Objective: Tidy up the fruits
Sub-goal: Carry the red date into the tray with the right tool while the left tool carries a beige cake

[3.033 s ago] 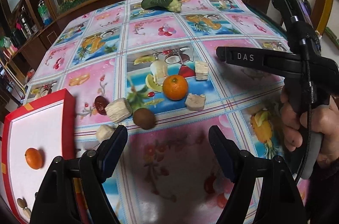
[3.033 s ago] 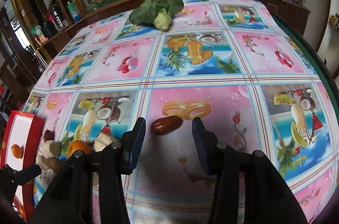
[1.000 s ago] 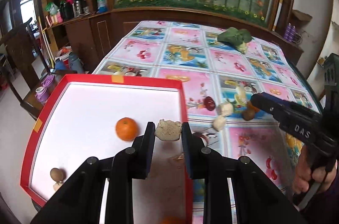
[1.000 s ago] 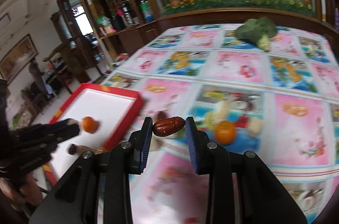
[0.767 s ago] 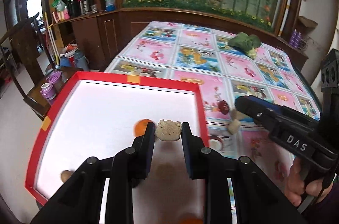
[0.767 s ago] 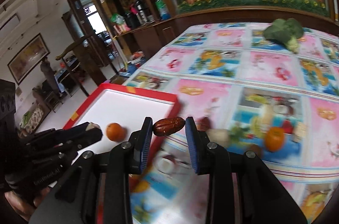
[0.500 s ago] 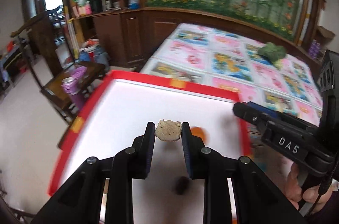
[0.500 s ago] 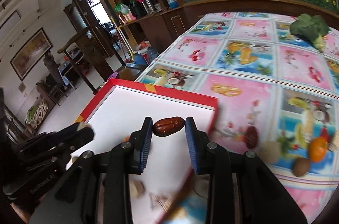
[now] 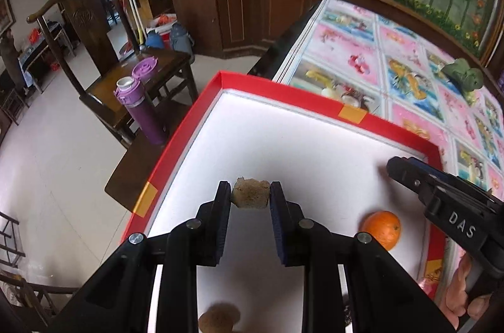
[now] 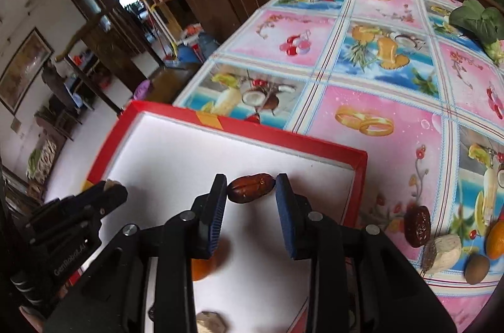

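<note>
A purple bottle (image 9: 140,109) stands on a wooden chair (image 9: 132,81).

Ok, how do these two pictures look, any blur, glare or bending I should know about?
Left wrist view: strong fisheye bending at the edges, the red tray rim bows; its white floor is bright, nearly washed out; the held beige chunk is sharp, with a soft shadow below the left gripper. Right wrist view: same bending; the date in the right gripper is crisp, the room behind slightly soft.
</note>
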The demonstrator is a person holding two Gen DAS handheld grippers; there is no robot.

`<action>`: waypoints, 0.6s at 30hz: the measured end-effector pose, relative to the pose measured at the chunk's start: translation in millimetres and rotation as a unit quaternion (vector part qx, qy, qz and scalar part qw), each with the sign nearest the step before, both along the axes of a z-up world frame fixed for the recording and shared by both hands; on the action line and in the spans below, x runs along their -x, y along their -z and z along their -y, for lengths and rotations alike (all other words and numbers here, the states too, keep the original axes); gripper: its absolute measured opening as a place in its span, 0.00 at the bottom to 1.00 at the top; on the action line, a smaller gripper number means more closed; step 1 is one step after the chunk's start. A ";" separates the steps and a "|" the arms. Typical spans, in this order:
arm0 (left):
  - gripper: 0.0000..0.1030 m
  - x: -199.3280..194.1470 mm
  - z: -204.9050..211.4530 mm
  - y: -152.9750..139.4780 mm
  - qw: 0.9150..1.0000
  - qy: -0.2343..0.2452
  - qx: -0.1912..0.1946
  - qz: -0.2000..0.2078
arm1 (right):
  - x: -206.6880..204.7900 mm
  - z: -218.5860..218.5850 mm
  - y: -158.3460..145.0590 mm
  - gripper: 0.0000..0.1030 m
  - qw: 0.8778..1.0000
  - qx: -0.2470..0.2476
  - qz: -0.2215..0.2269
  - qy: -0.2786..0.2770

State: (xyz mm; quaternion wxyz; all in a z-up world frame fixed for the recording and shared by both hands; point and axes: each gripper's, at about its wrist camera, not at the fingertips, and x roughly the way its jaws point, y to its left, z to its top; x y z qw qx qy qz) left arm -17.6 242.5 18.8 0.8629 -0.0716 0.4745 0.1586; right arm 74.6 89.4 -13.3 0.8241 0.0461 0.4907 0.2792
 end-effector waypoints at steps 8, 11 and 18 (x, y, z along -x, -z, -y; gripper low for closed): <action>0.23 -4.4 0.2 10.0 1.000 -0.011 -0.008 -0.020 | 3.8 -2.5 4.1 0.34 1.000 0.017 0.010 -0.013; 0.26 -5.1 2.6 9.9 0.999 -0.017 -0.017 -0.024 | 3.9 -3.5 3.4 0.35 0.999 0.021 0.016 -0.022; 0.56 4.5 15.5 -11.4 0.999 -0.030 -0.032 -0.002 | 6.1 23.3 -19.9 0.57 0.999 -0.024 0.043 -0.023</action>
